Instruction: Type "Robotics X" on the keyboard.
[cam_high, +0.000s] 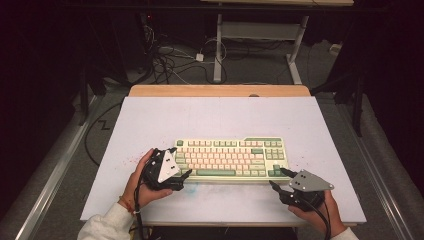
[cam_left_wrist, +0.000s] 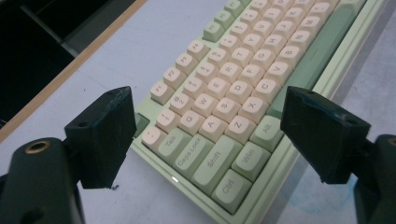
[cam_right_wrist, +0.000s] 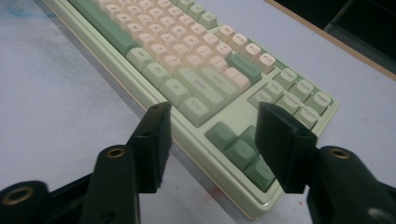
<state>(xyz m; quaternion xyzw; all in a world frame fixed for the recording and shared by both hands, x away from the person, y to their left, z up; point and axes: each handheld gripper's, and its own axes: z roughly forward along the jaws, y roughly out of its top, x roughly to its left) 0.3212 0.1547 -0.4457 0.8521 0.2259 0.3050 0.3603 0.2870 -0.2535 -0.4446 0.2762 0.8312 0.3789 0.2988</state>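
matte white tabletop (cam_high: 150, 120) bears a rectangular cream-and-green plastic keyboard (cam_high: 231, 159).

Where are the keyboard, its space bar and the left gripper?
keyboard (cam_high: 231, 159): high view, middle of the key field.
space bar (cam_high: 215, 172): high view, centre of the long green key.
left gripper (cam_high: 186, 175): high view, between its fingertips.

Pale green plastic keyboard (cam_high: 231, 160): cream-pink letter keys, sage-green modifier keys, darker green spacebar and arrow keys. White tabletop (cam_high: 215, 117), faint red speckles and a blue smudge, light wooden far edge. Black left gripper (cam_high: 186, 175), black right gripper (cam_high: 278, 178), grey plates on top.
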